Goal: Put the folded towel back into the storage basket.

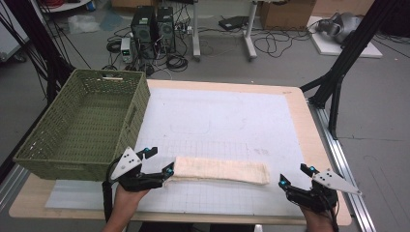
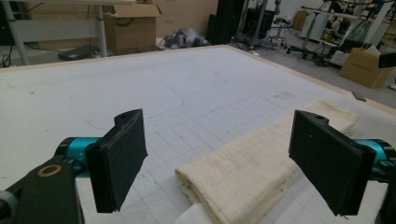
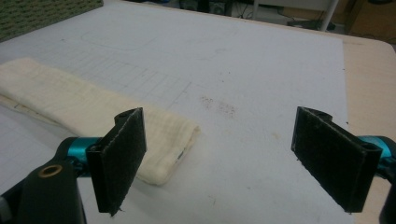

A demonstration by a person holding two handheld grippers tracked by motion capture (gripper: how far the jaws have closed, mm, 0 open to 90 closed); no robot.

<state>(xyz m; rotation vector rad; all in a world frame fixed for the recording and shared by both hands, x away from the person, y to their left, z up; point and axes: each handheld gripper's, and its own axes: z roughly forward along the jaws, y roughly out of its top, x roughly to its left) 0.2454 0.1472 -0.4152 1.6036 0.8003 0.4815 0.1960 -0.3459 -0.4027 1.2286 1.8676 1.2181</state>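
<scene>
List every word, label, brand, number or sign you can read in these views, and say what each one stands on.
None can be read.
The cardboard boxes behind the table carry no print clear enough to read.
The white mat bears only a printed grid and faint outlines, no words or numbers.
The folded cloth, the green basket and the black fingers show no lettering.

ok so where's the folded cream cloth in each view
High view: the folded cream cloth lies along the near part of the white mat.
Left gripper view: lower centre to right, between the jaws.
Right gripper view: left side, its end by the left jaw.
Shared landmark: the mat's printed grid lines.
</scene>
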